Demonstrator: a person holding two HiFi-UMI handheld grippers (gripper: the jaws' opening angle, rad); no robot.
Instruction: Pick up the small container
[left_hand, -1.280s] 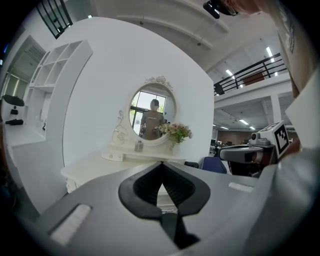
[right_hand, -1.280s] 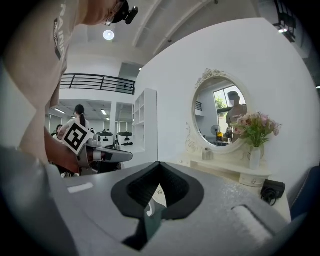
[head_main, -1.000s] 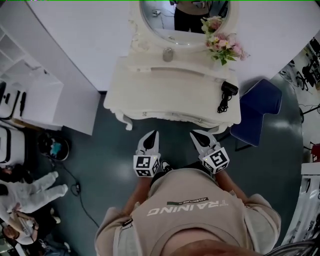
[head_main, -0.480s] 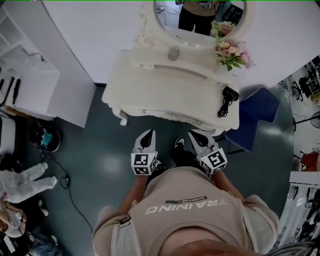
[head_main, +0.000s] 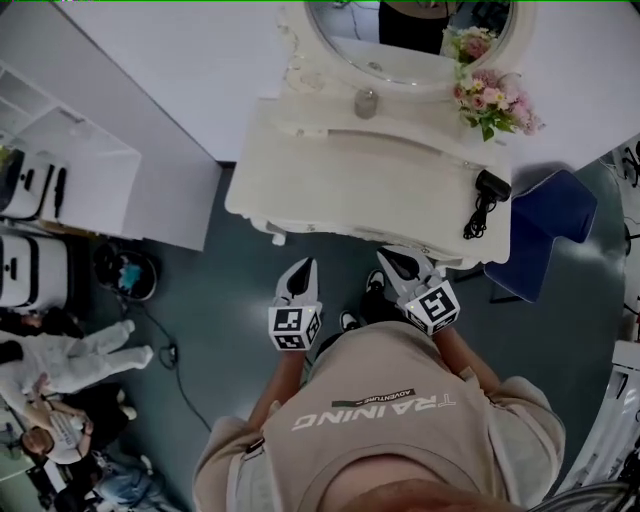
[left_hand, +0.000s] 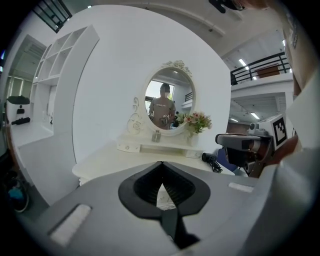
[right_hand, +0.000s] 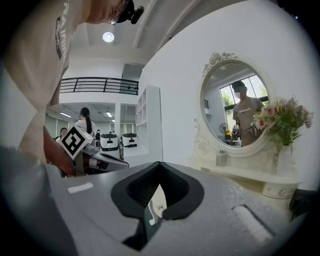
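Note:
The small container (head_main: 366, 103), a grey-silver jar, stands on the raised ledge of the white dressing table (head_main: 330, 190), just under the round mirror (head_main: 400, 40). It shows small and far off in the left gripper view (left_hand: 156, 136) and in the right gripper view (right_hand: 221, 158). My left gripper (head_main: 298, 268) and right gripper (head_main: 393, 262) hang side by side over the floor, short of the table's front edge. Both are shut with nothing in them, seen from their own cameras as well: left gripper (left_hand: 161, 164), right gripper (right_hand: 160, 163).
A vase of pink flowers (head_main: 495, 100) stands right of the mirror. A black hair dryer (head_main: 487, 190) with its cord lies at the table's right end. A blue chair (head_main: 550, 225) stands to the right. White shelves (head_main: 70, 170), a floor cable (head_main: 165, 350) and people (head_main: 60, 370) are at the left.
The head view has swung, so the dressing table now sits further right in it. Both grippers stay shut and side by side, still near the table's front edge.

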